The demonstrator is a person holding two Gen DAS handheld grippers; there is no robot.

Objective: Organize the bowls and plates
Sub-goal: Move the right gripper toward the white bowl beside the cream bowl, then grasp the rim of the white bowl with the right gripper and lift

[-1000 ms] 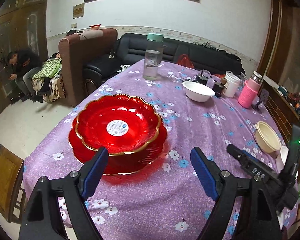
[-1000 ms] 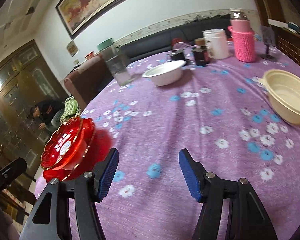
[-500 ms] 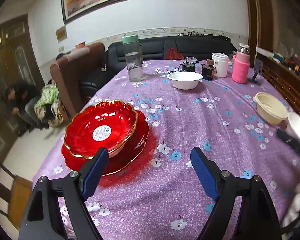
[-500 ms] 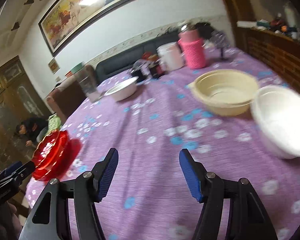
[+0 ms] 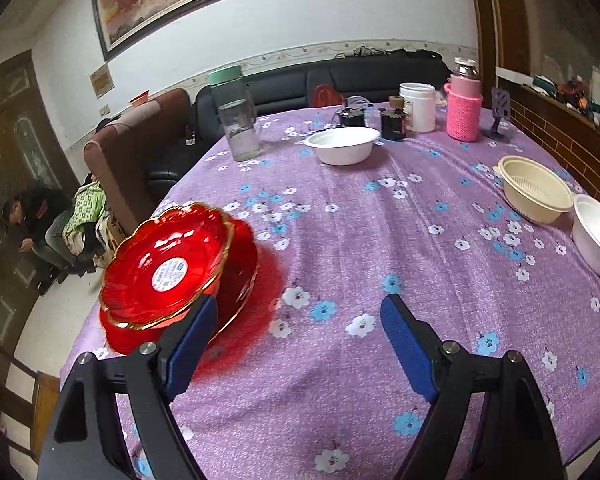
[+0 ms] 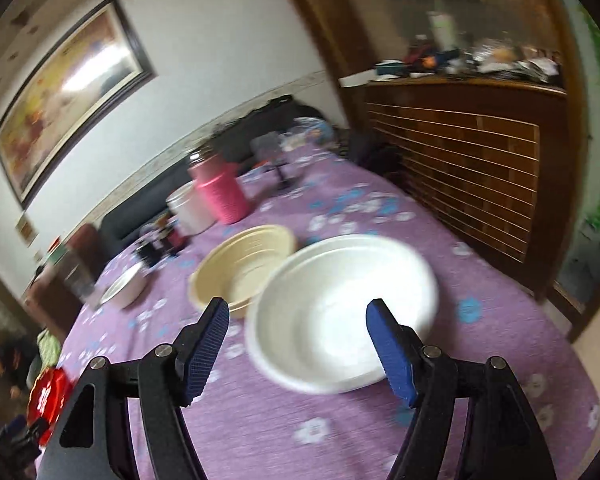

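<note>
**Bowls at the right edge, red plates at the left**

The white bowl (image 6: 340,312) sits near the table's right edge, empty, touching or just beside the cream bowl (image 6: 244,264), which is also empty. The right gripper (image 6: 298,344) hovers over the white bowl's near rim; its fingers (image 6: 204,344) have just been opening and stand spread, and whether they reach around the rim or hang above it cannot be told through the blur. The left gripper (image 5: 296,348) is spread wide with only tablecloth between its fingers, the left one just in front of the red plates (image 5: 168,268), a smaller plate stacked on a larger at the table's (image 5: 340,360) left edge. A second white bowl (image 5: 342,144) stands empty toward the far edge, near a clear jar (image 5: 238,124), a white tub (image 5: 418,106) and a pink flask (image 5: 464,108). The middle of the table is open cloth. Only the left view shows the plates clearly; only the right view shows the wooden panel (image 6: 460,168) close beside the right edge
</note>
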